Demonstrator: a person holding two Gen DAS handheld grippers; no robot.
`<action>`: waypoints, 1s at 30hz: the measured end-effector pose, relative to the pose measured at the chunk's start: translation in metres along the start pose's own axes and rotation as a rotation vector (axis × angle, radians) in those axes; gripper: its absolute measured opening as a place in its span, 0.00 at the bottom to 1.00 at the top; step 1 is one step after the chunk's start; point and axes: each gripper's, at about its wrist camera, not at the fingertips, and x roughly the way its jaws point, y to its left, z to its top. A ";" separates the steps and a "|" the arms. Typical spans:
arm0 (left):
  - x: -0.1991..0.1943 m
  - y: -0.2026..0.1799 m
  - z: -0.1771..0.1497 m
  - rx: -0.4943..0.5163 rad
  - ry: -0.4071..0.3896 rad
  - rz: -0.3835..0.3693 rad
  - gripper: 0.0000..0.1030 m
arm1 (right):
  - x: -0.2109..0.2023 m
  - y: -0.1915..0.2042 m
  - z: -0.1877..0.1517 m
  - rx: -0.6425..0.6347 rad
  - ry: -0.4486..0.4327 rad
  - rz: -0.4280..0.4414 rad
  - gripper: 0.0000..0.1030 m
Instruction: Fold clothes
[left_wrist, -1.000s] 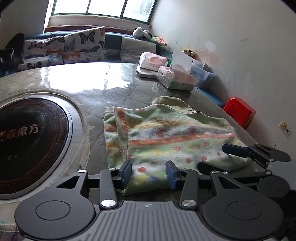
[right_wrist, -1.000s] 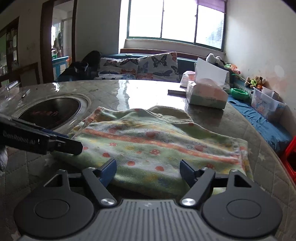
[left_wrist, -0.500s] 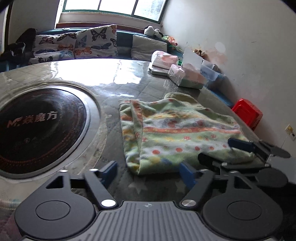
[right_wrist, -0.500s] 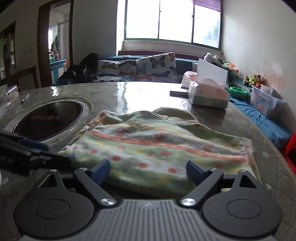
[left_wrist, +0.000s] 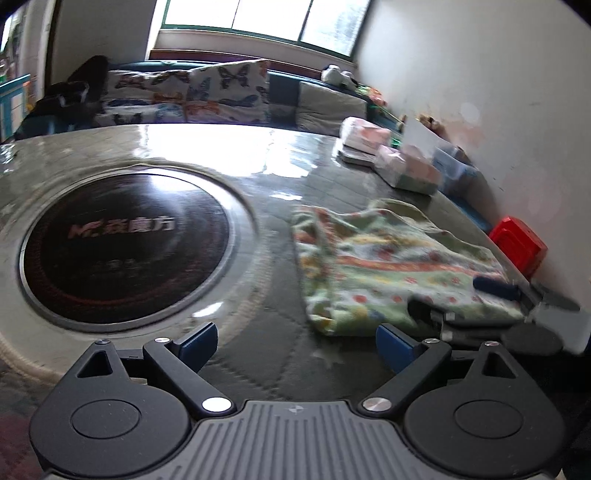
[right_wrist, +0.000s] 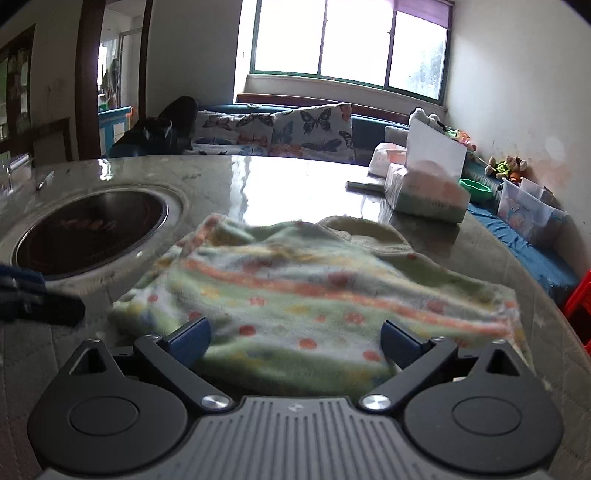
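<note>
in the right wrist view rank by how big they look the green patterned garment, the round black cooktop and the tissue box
1. green patterned garment, though nearest the camera.
2. round black cooktop.
3. tissue box, though farthest away.

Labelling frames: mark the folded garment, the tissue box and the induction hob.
folded garment (right_wrist: 317, 291), right wrist view, middle of top layer.
tissue box (right_wrist: 424, 195), right wrist view, front face.
induction hob (left_wrist: 125, 243), left wrist view, dark glass centre.

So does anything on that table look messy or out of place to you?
Only slightly. The folded garment is not quite square: a plain green piece pokes out past its far edge, and its left edge is rumpled. Both tools, left and right, are open and hold nothing. The tissue box looks undisturbed; nothing is spilled.
</note>
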 end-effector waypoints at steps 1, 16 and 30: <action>0.000 0.001 0.000 -0.001 0.002 0.002 0.92 | -0.003 0.000 0.000 0.001 -0.006 0.000 0.97; 0.000 -0.030 -0.009 0.078 0.032 -0.057 1.00 | -0.041 -0.026 -0.028 0.195 0.036 -0.044 1.00; -0.007 -0.047 -0.018 0.132 0.025 -0.088 1.00 | -0.058 -0.028 -0.041 0.238 0.057 -0.099 1.00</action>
